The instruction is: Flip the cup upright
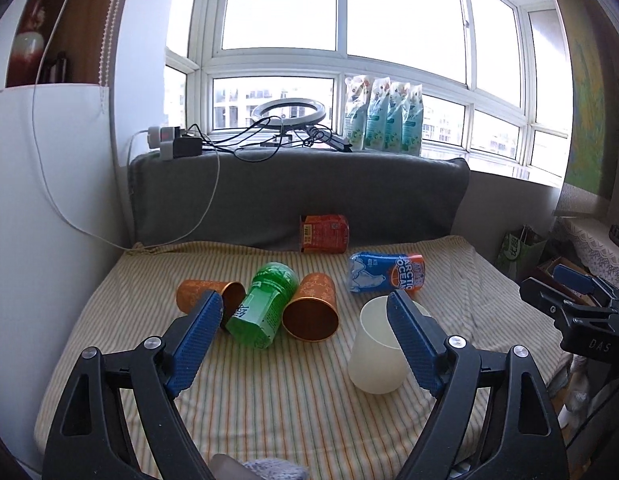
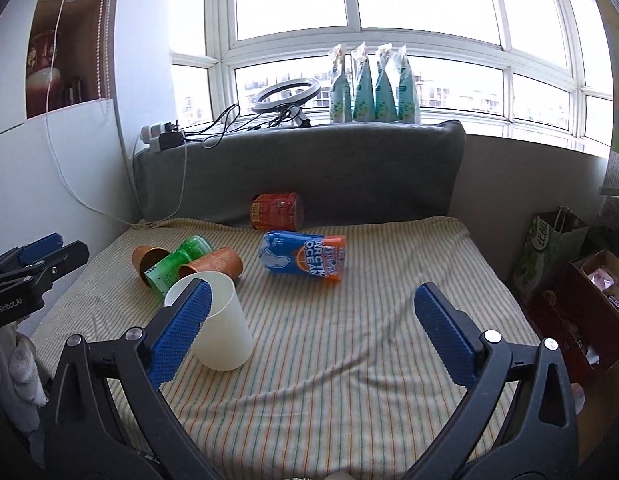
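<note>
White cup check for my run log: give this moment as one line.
white cup: upright on striped cloth | left tongs: open, empty | right tongs: open, empty | two orange cups: on sides

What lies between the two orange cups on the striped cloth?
A green can lies on its side between the left orange cup and the right orange cup, touching both; the left wrist view shows this best.

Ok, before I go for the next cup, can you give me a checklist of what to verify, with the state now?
1. White cup upright: ok.
2. Left hand-held gripper open, empty: ok.
3. Right hand-held gripper open, empty: ok.
4. Near orange cup upright: not ok, it lies on its side.
5. Far orange cup upright: not ok, also on its side.
6. Near orange cup apart from green bottle: not ok, they look touching.
</note>
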